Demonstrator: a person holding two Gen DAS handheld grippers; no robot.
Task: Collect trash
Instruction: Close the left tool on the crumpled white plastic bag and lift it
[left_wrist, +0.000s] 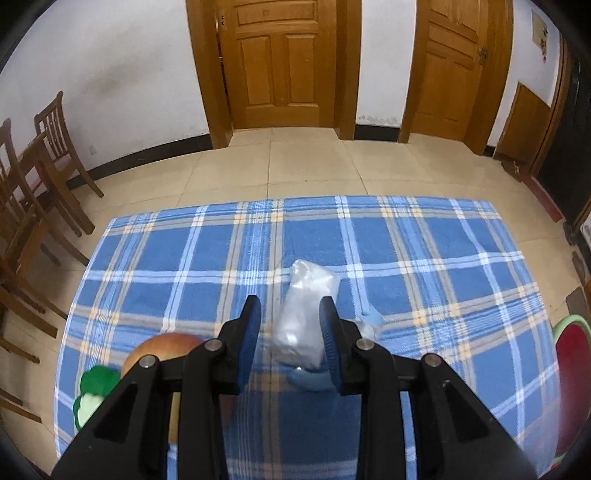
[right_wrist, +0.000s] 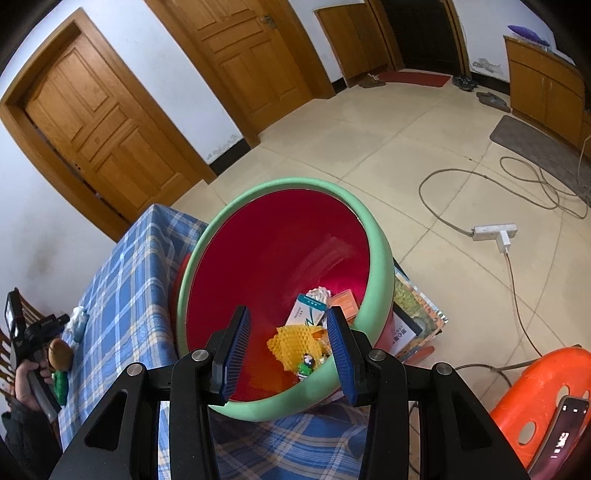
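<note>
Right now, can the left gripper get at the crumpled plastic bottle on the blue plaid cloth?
Probably yes. The left gripper already has the crumpled plastic bottle between its open fingers, nothing lies in between, and the apple sits off to the side on the blue plaid cloth.

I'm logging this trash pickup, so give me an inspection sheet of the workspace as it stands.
Surface: table under blue plaid cloth.
Job's things: crumpled plastic bottle between the left gripper's fingers; red bin, green-rimmed, tilted, holding yellow foam net and small cartons.
Clutter: apple and green toy on the cloth.
Grippers: left gripper around the bottle, contact unclear; right gripper open above the bin.
Cables: cord and power strip on the floor.
Surroundings: wooden doors, chairs, orange stool.
</note>
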